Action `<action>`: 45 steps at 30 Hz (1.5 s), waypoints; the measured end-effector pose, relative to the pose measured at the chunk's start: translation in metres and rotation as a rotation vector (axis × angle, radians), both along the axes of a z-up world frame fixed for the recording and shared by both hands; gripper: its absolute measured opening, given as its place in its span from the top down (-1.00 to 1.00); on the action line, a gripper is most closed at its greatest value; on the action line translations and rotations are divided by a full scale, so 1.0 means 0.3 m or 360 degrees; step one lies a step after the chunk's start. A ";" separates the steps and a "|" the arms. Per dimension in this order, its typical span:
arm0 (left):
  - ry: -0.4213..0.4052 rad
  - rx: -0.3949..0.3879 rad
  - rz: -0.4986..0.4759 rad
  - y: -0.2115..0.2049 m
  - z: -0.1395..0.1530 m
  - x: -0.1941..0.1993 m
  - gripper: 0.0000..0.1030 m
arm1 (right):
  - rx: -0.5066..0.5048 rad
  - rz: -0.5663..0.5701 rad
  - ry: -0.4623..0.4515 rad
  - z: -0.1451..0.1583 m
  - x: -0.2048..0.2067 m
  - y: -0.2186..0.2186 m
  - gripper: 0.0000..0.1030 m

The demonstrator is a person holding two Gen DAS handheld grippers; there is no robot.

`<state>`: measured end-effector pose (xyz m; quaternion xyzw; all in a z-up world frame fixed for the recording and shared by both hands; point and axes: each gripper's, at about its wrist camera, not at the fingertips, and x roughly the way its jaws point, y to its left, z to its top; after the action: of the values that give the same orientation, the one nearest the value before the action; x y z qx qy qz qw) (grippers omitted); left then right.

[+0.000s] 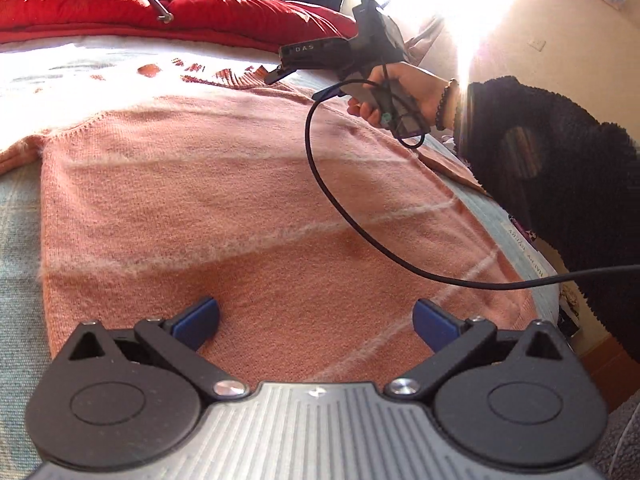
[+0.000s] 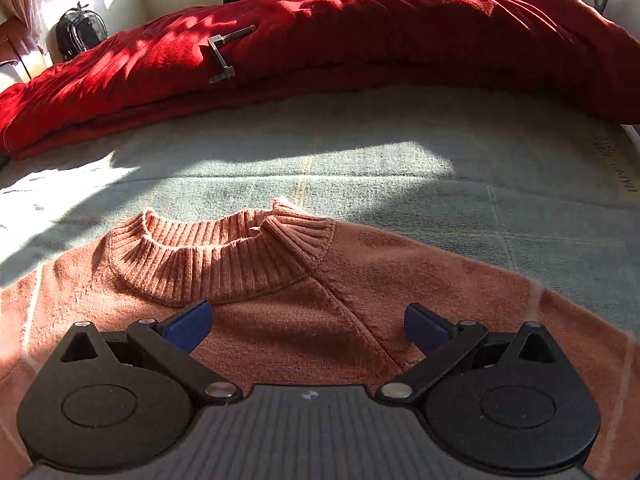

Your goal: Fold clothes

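A salmon-pink knit sweater (image 1: 224, 200) lies flat on a pale grey-green bedspread (image 1: 16, 216). My left gripper (image 1: 316, 322) hovers open above its lower body, blue pads wide apart with nothing between them. In the right wrist view the sweater (image 2: 420, 280) shows its ribbed collar (image 2: 208, 256), and my right gripper (image 2: 307, 324) stands open just below the collar, over the shoulder seam, empty. The left wrist view also shows the right gripper (image 1: 276, 76) from the side near the collar, held in a person's hand (image 1: 400, 92) with a dark fleece sleeve (image 1: 560, 184).
A red quilt (image 2: 360, 40) is bunched along the far side of the bed, with a small metal clamp (image 2: 224, 54) lying on it. A black cable (image 1: 332, 208) loops over the sweater. A dark backpack (image 2: 80, 32) stands by the far wall. The bed's edge (image 1: 528, 256) runs on the right.
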<state>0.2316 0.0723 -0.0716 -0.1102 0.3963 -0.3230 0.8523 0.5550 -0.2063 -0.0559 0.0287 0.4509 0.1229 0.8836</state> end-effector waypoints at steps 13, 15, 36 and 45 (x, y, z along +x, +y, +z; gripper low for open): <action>-0.0006 -0.0033 0.0001 0.013 -0.010 0.003 -0.98 | -0.0152 -0.0059 -0.0223 -0.017 0.060 0.060 -1.00; -0.0016 -0.0009 -0.0001 0.006 -0.010 0.003 -0.98 | -0.0192 -0.0053 -0.0268 0.018 0.023 0.069 -1.00; -0.0038 0.0042 0.0000 -0.004 -0.012 0.001 -0.98 | -0.0430 -0.0036 -0.0310 0.215 -0.252 -0.078 -1.00; -0.0060 0.0088 -0.0005 -0.022 -0.014 -0.003 -0.98 | -0.0148 -0.0272 -0.0010 0.087 -0.209 -0.375 -1.00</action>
<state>0.2308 0.0658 -0.0757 -0.0799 0.3890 -0.3153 0.8619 0.4923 -0.3188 -0.0299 0.0254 0.4492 0.0261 0.8927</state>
